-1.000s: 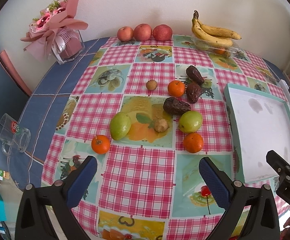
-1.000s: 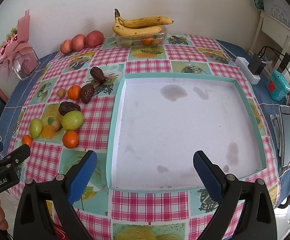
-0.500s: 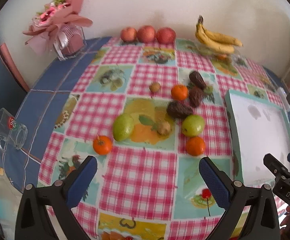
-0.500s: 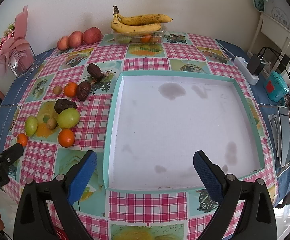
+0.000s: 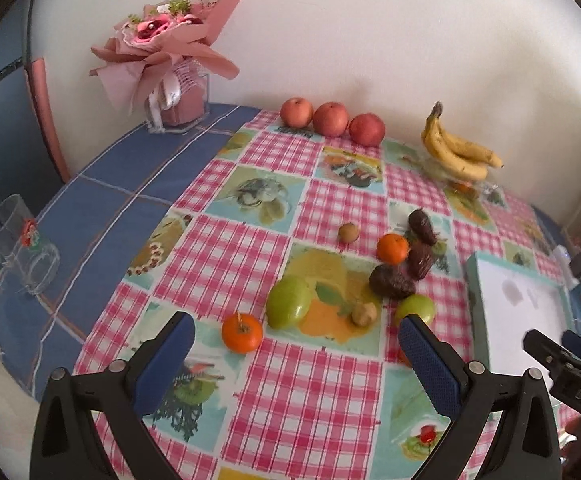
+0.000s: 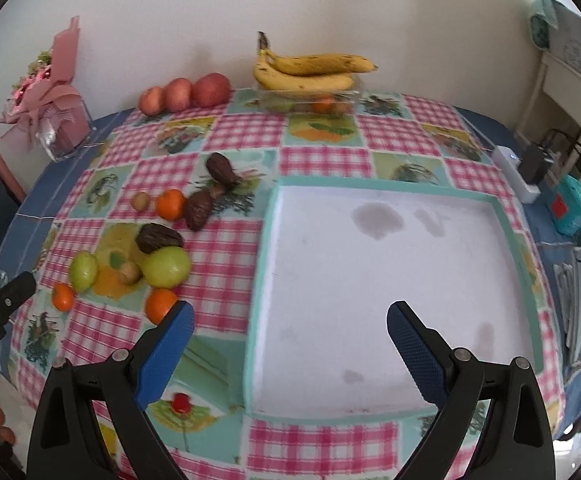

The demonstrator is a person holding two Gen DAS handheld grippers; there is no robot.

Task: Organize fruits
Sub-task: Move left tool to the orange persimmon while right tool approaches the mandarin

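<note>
Tangerine (image 5: 242, 333) lies between the wide-spread left gripper (image 5: 296, 334) fingers, untouched.

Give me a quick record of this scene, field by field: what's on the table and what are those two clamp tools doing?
Surface: round table with checked fruit-print cloth
Tray: white tray, teal rim, empty
Loose fruit left of tray: three oranges, two green fruits, three dark wrinkled fruits, two small brown ones
Back edge: three red apples, bananas on a clear box
Left gripper: open, holding nothing, facing the loose fruit
Right gripper: open, holding nothing, over the tray's near edge
</note>
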